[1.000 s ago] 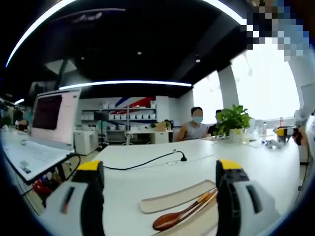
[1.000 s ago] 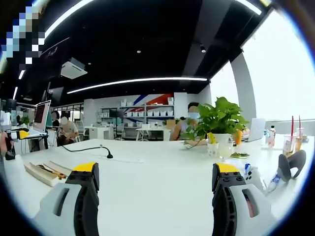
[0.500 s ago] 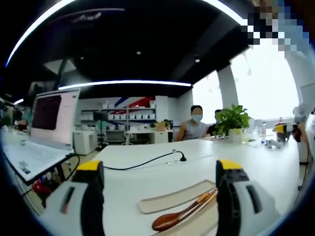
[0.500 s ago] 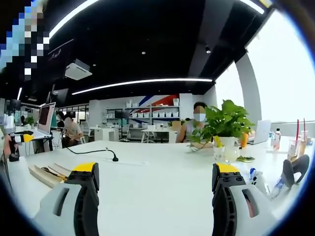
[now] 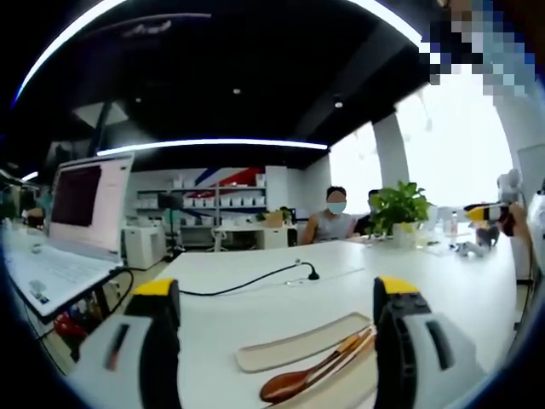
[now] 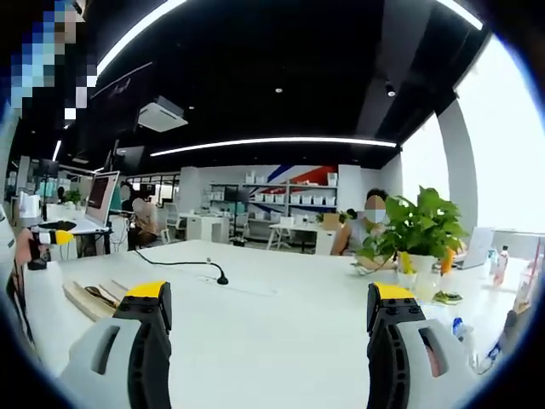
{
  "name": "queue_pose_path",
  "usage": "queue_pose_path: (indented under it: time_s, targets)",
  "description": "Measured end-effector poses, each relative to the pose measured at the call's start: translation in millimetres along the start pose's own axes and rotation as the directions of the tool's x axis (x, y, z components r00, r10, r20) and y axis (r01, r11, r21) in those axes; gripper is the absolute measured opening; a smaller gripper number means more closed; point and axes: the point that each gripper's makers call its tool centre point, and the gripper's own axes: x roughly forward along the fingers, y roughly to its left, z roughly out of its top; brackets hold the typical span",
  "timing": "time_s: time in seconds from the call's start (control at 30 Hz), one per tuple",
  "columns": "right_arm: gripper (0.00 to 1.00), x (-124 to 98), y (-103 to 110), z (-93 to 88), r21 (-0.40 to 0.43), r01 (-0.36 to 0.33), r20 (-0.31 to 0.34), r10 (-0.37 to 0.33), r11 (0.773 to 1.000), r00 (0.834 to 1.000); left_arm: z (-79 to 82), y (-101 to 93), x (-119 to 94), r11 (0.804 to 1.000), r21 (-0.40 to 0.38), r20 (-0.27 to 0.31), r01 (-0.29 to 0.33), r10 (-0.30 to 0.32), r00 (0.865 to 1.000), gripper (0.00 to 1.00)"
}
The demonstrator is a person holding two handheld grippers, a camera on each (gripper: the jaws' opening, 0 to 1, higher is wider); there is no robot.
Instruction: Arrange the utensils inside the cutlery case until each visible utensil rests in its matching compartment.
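A beige cutlery case point(image 5: 294, 348) lies on the white table just ahead of my left gripper point(image 5: 277, 288), which stands open with nothing between its jaws. A brown wooden spoon point(image 5: 288, 385) and wooden chopsticks point(image 5: 351, 345) lie in the case, reaching toward the right jaw. In the right gripper view the same case point(image 6: 85, 300) sits far off to the left with dark utensils point(image 6: 104, 296) in it. My right gripper point(image 6: 269, 290) is open over bare table, well away from the case.
An open laptop point(image 5: 81, 204) stands on the left desk, and a black cable point(image 5: 255, 279) crosses the table behind the case. A potted plant point(image 6: 421, 237) and bottles point(image 6: 501, 266) stand at the right. People sit at the far side.
The right gripper view has swung left, so the plant sits further right and the case a little nearer. The left gripper view is almost unchanged.
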Motion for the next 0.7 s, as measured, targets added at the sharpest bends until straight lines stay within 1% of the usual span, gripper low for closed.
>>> queue_pose_path:
  time_s: [0.03,0.17,0.27,0.4,0.47,0.5,0.6,0.7]
  targets:
    - [0.99,2.0,2.1,0.5,-0.002,-0.009,-0.003,0.009,1.0,1.0,0.0,0.2,-0.3,1.0,0.0,0.0,-0.002,0.002,1.0,1.0]
    - [0.99,15.6,18.8,3.5,-0.028,-0.08,-0.026,0.079,0.996,0.997,-3.4,0.4,0.1,1.0,-0.001,-0.011,0.001,-0.001,1.0,1.0]
    - [0.99,29.0,36.3,7.8,-0.058,-0.152,-0.042,0.15,0.987,0.988,-6.4,1.2,0.8,1.0,-0.008,-0.013,-0.001,0.001,1.0,1.0]
    - [0.99,45.8,60.7,11.1,-0.072,-0.255,-0.06,0.251,0.964,0.966,-8.1,1.6,1.3,1.0,-0.012,-0.013,0.002,-0.002,1.0,1.0]
    - [0.95,53.9,70.3,12.2,-0.082,-0.291,-0.065,0.286,0.953,0.956,-7.7,2.9,-0.6,1.0,-0.009,-0.01,-0.001,0.001,1.0,1.0]
    - [0.95,57.9,74.4,12.4,-0.078,-0.307,-0.068,0.303,0.948,0.951,-7.4,4.5,-1.4,1.0,-0.011,-0.008,-0.004,0.004,1.0,1.0]
    - [0.96,69.6,88.6,11.2,-0.081,-0.369,-0.088,0.362,0.926,0.928,-8.0,6.6,-2.7,1.0,-0.011,-0.012,-0.01,0.01,1.0,1.0]
    - [0.96,79.7,98.4,11.4,-0.101,-0.396,-0.103,0.387,0.913,0.916,-8.2,8.9,-3.7,1.0,-0.011,-0.013,-0.019,0.018,1.0,1.0]
